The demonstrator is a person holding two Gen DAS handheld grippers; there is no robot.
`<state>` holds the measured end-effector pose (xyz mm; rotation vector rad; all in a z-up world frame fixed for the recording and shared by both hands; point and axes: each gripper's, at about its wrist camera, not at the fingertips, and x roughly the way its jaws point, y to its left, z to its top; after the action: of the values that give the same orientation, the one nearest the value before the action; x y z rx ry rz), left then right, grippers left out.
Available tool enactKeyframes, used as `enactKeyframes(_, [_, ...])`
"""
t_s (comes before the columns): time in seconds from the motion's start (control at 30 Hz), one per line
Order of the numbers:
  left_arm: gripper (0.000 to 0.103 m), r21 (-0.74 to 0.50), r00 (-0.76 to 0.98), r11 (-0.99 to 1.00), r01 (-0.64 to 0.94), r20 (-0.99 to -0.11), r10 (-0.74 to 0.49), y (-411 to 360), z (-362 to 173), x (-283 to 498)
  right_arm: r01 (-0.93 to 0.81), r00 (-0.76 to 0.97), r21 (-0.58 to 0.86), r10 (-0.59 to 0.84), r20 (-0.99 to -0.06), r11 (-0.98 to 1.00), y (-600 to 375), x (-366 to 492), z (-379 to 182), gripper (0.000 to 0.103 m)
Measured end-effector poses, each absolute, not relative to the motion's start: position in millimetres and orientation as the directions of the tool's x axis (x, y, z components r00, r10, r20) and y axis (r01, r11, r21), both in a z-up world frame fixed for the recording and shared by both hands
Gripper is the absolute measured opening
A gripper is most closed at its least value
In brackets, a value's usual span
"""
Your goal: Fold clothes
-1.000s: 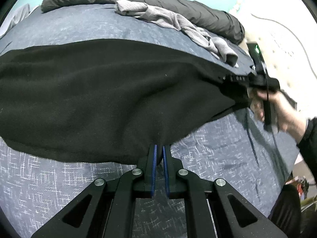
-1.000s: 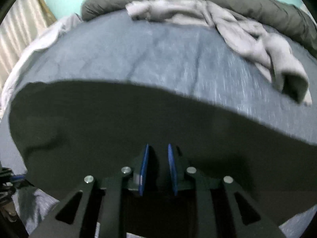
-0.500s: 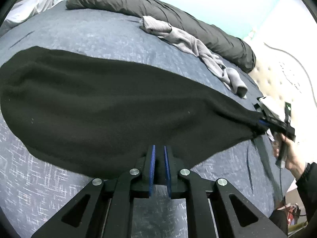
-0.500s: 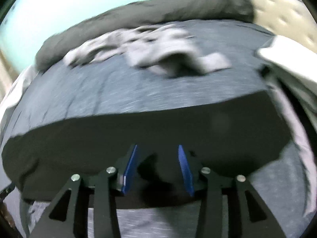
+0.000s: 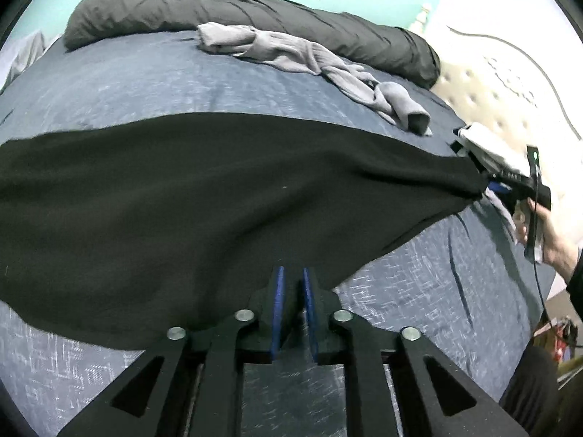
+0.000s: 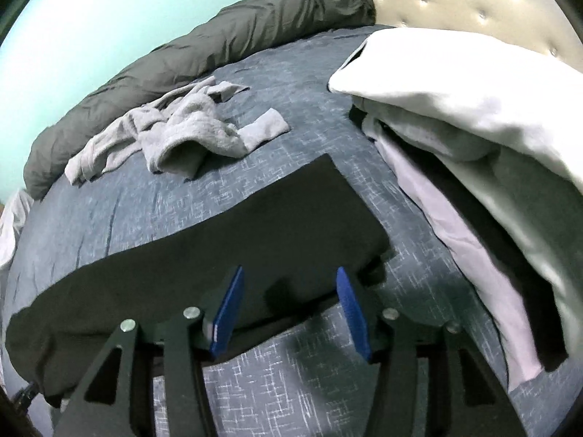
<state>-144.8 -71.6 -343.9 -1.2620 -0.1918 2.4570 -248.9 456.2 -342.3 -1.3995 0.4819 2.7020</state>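
Since half a second ago the right gripper (image 6: 288, 306) has spread its blue pads wider and released the black garment (image 6: 226, 240), whose near edge now lies on the bed (image 6: 291, 83) between and just beyond the open fingers; a second ago those pads were close together with the cloth over them. The left gripper (image 5: 291, 306) has kept its narrow stance throughout, its blue pads (image 5: 277, 309) close together with the hem of the black garment (image 5: 218, 196) reaching down between them, so it reads as clenched on the cloth, though the pinch point itself is dark and hard to see. Ahead of the left gripper the garment spreads wide across the patterned blue bed cover, stretched taut toward its far right corner, which ends right at the right gripper (image 5: 495, 185) held in the person's hand (image 5: 546, 233). Beyond the black cloth, farther from both grippers, a crumpled grey garment (image 5: 309, 58) lies on the cover, and behind that a long dark grey rolled duvet (image 5: 255, 14) runs along the far side of the bed. To the right of the right gripper sits a stack of pale folded fabric (image 6: 473, 116) on the bed, with a tufted cream headboard (image 6: 473, 0) behind it.
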Motion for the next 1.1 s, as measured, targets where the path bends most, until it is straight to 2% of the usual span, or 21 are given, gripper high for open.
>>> enactKeyframes(0.1, [0.032,-0.264,-0.531,-0.921,-0.286,-0.757,0.382,-58.4,-342.2,-149.2,-0.201,-0.583,0.26,-0.098,-0.807,-0.944,460.4,-246.6,-343.3,0.053])
enactKeyframes(0.33, [0.032,-0.176,-0.531,-0.916,-0.36,-0.769,0.356,-21.6,-342.8,-160.1,-0.131,-0.549,0.311,-0.192,-0.813,-0.941,440.0,-234.0,-353.5,0.053])
enactKeyframes(0.53, [0.032,-0.121,-0.522,-0.907,-0.403,-0.784,0.336,11.5,-348.4,-172.6,-0.117,-0.54,0.331,-0.219,-0.812,-0.936,435.6,-234.4,-357.6,0.053])
enactKeyframes(0.77, [0.032,-0.085,-0.494,-0.875,-0.477,-0.797,0.347,55.9,-356.7,-180.9,-0.138,-0.533,0.325,-0.206,-0.821,-0.936,449.5,-239.1,-353.7,0.053])
enactKeyframes(0.97, [0.032,0.004,-0.489,-0.858,-0.513,-0.824,0.288,82.1,-374.1,-183.3,-0.149,-0.533,0.306,-0.185,-0.826,-0.94,459.7,-246.8,-348.3,0.053])
enactKeyframes(1.03, [0.029,0.021,-0.492,-0.857,-0.515,-0.826,0.275,85.3,-377.9,-184.0,-0.147,-0.539,0.29,-0.17,-0.825,-0.946,461.6,-252.5,-344.7,0.053])
enactKeyframes(1.1, [0.007,0.017,-0.491,-0.859,-0.512,-0.826,0.276,85.6,-379.9,-185.7,-0.145,-0.544,0.274,-0.155,-0.824,-0.951,463.4,-258.1,-341.2,0.053])
